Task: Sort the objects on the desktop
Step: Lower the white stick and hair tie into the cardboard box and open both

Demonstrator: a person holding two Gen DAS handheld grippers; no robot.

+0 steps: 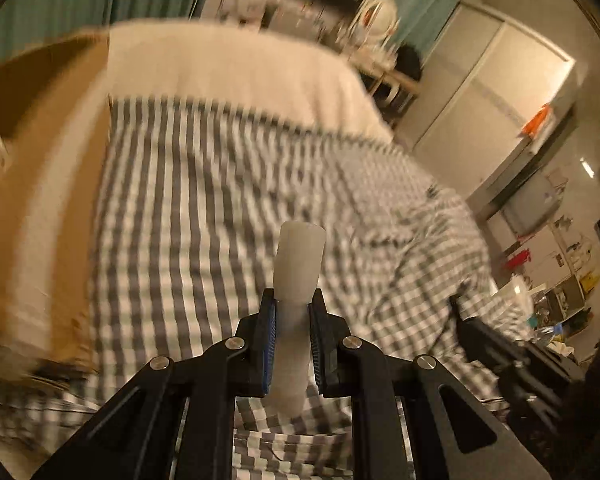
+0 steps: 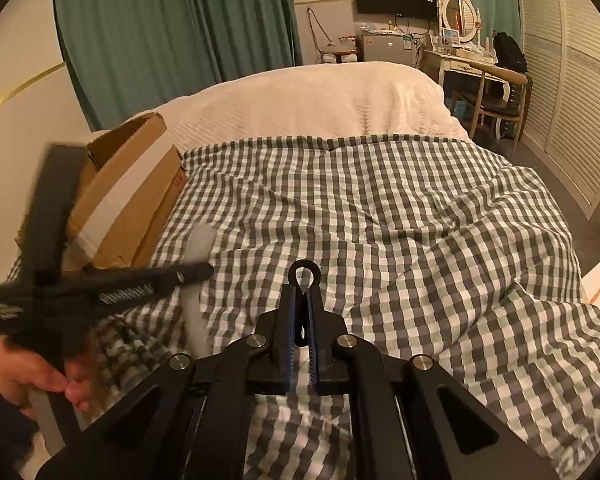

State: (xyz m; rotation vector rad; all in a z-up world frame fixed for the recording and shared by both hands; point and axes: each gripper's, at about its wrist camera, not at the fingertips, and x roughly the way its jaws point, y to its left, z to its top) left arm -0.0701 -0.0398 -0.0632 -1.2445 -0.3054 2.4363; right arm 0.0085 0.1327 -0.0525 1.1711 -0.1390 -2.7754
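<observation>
Checked quilt (image 2: 380,216) and cardboard box (image 2: 128,200) lie on bed (image 2: 320,100).

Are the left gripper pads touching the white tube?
Touching. The left wrist view shows the left gripper with both pads pressed against the white tube, no gap either side.

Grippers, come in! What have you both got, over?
Left gripper shut on white plastic tube. Right gripper shut on small black looped clip. Open brown cardboard box left, path clear.

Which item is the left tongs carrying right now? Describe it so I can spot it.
Start at the grey-and-white checked bedspread, right of the cardboard box. Above it, the left tongs clamp a pale, translucent white tube that widens toward its flat far end. It is the only whitish piece; the right tongs grip a small black loop.
</observation>
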